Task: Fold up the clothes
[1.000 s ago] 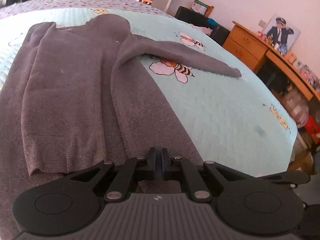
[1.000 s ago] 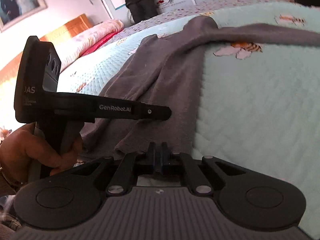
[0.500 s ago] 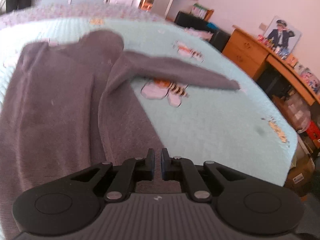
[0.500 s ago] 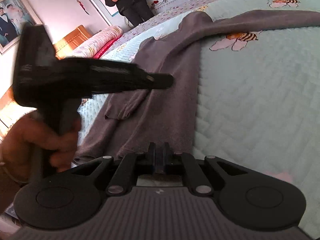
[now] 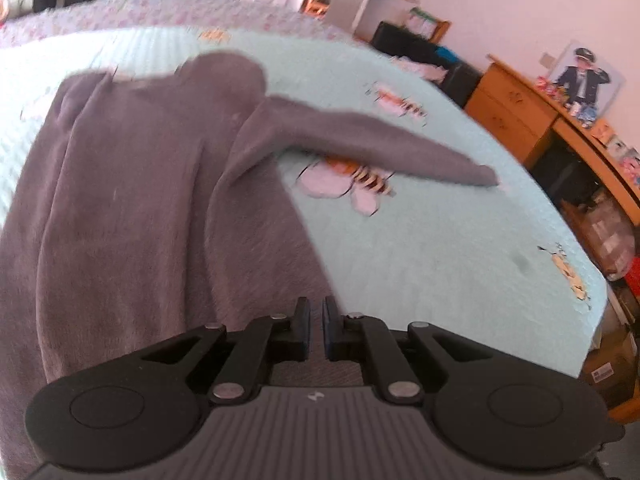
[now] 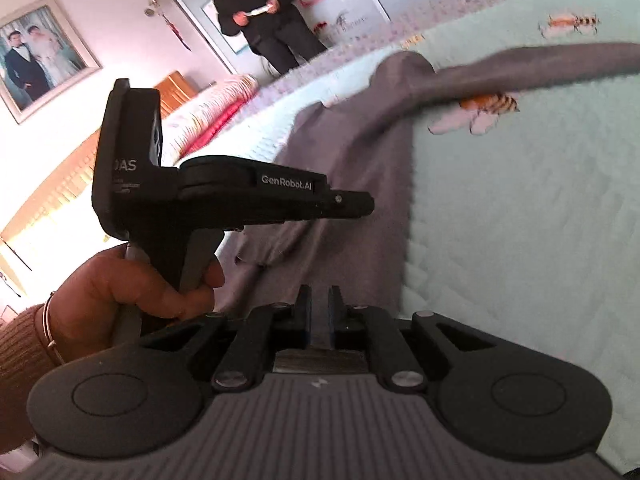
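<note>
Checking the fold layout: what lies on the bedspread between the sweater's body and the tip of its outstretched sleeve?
In the left wrist view, a printed bee on bare bedspread lies between the grey sweater's body and the sleeve tip; nothing loose.

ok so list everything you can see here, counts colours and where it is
sweater: one, grey, spread on the bed, one sleeve stretched out sideways
bedspread: one, pale mint with bee prints, under the sweater
wooden desk: one, orange-brown, by the wall beside the bed
framed photo: one, on the wall
person in dark clothes: one, standing beyond the bed
left gripper: black, slightly open, above the sweater's hem
right gripper: black, slightly open, at the sweater's edge
hand: one, holding the left gripper's handle
</note>
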`<state>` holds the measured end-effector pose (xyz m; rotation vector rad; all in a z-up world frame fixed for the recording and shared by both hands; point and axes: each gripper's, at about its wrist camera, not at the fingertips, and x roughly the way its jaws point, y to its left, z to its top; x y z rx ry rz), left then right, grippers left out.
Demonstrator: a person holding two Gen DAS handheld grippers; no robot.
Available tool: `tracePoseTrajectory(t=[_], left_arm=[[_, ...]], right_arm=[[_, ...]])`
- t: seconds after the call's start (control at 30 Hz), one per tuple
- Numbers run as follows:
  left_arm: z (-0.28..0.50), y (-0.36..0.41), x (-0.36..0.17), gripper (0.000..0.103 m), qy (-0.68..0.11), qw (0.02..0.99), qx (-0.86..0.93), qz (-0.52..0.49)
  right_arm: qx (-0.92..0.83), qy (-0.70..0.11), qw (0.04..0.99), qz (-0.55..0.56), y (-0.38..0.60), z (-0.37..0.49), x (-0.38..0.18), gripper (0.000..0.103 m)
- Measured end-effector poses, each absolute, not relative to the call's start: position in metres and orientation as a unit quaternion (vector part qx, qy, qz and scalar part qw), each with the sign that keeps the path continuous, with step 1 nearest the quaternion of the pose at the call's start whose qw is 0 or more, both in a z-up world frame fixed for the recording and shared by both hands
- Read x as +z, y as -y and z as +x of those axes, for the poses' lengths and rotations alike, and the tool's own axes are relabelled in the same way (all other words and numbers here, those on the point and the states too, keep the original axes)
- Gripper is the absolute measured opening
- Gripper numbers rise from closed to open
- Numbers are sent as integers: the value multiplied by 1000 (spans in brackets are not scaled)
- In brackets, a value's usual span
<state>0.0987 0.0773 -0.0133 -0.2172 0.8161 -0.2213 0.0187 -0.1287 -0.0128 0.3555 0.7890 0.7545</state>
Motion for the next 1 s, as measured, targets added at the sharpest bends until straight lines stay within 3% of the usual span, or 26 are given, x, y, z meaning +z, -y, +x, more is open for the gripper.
tracePoseTrajectory(t=[0.13, 0.33, 0.53, 0.73, 0.8, 0.87, 1.0], left_arm=[[102, -81, -33, 8, -435, 891, -76, -104], [99, -81, -21, 8, -424, 896, -77, -105], [113, -77, -32, 13, -433, 893, -69, -100], [110, -86, -27, 14, -432, 889, -75, -131], [110, -87, -23, 14, -427, 891, -75, -137], [109, -88, -20, 15, -422, 892, -75, -142], [109, -90, -13, 16, -412, 895, -76, -154]], right_arm=[[350, -408, 828, 162, 126, 25, -35, 6], [355, -382, 832, 190, 138, 19, -19, 9], [350, -413, 818, 191, 137, 34, -41, 7], [314, -356, 842, 258, 185, 61, -9, 10], [277, -322, 850, 310, 219, 87, -1, 14], [226, -300, 857, 354, 253, 118, 0, 28], [123, -263, 860, 421, 314, 180, -13, 34]])
